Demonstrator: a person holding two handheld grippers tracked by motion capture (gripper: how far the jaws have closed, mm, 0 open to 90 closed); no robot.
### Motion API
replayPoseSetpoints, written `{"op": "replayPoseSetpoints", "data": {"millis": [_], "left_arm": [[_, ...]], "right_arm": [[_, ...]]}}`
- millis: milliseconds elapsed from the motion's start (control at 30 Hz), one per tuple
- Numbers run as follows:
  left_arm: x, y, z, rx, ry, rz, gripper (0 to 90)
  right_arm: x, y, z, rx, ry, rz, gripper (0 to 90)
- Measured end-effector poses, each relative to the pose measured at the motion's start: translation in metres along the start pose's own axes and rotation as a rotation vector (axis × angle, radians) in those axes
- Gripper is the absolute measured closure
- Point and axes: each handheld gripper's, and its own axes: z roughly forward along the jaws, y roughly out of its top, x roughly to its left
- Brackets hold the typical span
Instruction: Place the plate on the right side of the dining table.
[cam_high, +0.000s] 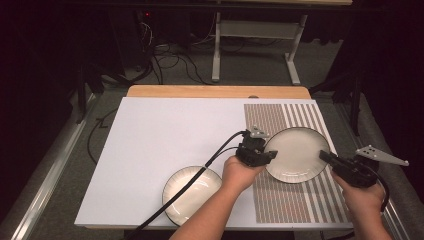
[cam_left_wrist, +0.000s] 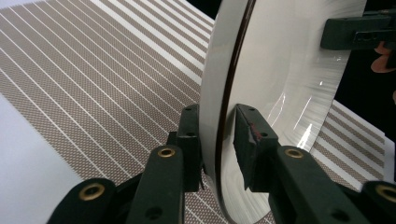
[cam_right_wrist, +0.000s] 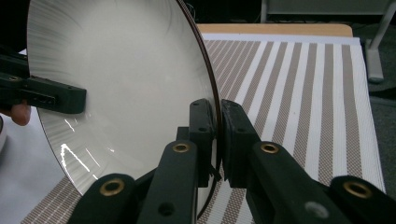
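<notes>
A white plate with a dark rim (cam_high: 295, 152) lies level just over or on the brown-and-white striped placemat (cam_high: 282, 202); I cannot tell if it touches. My left gripper (cam_high: 270, 154) grips its left rim and my right gripper (cam_high: 324, 156) its right rim. In the left gripper view the plate (cam_left_wrist: 280, 70) runs edge-on between the jaws of the left gripper (cam_left_wrist: 218, 135), one pad on its underside, the other on its inner face. In the right gripper view the right gripper (cam_right_wrist: 218, 135) pinches the rim of the plate (cam_right_wrist: 126, 70) tightly. Each gripper view shows the other gripper across the plate.
A second white plate (cam_high: 192, 192) sits on the white tabletop (cam_high: 165, 135) near the front edge, under my left forearm, with the left gripper's cable (cam_high: 175, 197) crossing it. A wooden strip (cam_high: 215, 91) borders the table's far side. Frames and cables stand on the floor beyond.
</notes>
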Motion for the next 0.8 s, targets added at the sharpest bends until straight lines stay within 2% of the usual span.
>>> {"op": "replayPoseSetpoints", "data": {"millis": [100,233,467,800], "left_arm": [[0.000,-0.002,0.008,0.018,0.009,-0.007,71.9],[0.001,-0.004,0.014,0.019,0.015,-0.008,71.4],[0.001,-0.006,0.022,0.023,0.015,-0.022,71.0],[0.001,-0.004,0.030,0.051,0.042,-0.022,69.5]], "right_arm": [[-0.006,-0.007,0.002,0.011,-0.006,0.009,86.1],[-0.010,-0.013,0.006,0.016,-0.011,0.017,86.0],[-0.013,-0.016,0.007,0.023,-0.030,0.013,86.0],[-0.016,-0.021,0.010,0.032,-0.038,0.006,85.9]]}}
